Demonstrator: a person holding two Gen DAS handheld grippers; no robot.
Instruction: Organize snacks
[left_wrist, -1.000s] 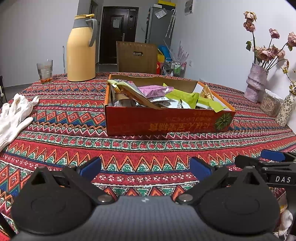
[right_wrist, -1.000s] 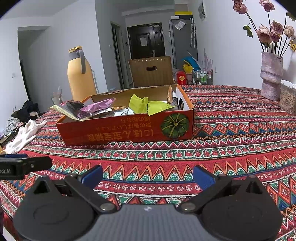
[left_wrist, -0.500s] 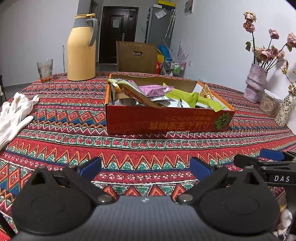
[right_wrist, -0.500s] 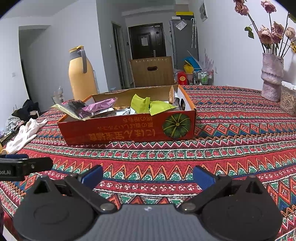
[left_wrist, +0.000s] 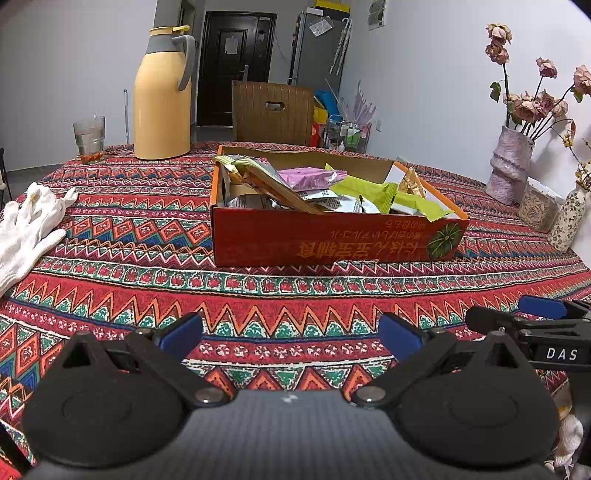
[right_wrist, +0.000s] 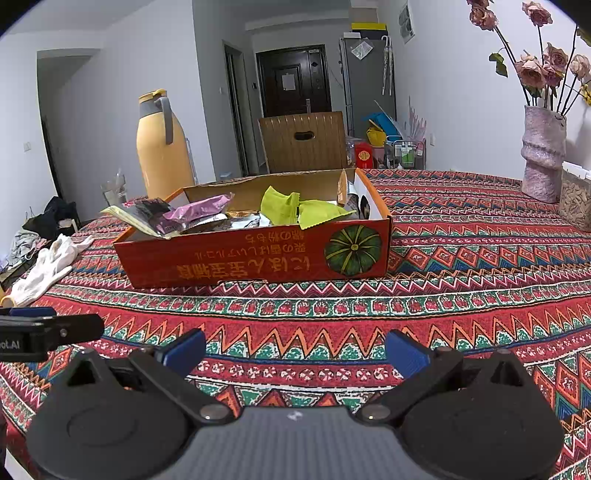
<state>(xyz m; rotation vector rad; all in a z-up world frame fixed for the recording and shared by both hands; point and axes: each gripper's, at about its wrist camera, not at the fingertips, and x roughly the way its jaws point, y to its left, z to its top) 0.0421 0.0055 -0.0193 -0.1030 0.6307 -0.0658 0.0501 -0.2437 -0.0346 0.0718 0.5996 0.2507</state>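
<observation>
2 grippers, left and right, jaws wide, empty, above tablecloth.

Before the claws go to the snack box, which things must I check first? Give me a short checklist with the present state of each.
1. Left claw open and empty: ok.
2. Right claw open and empty: ok.
3. Tablecloth between claws and snack box free of objects: ok.
4. Box sits flat, open side up: ok.
5. Green packet on top, reachable: ok.
6. Packets at the bottom of the box all visible: cannot tell.
</observation>
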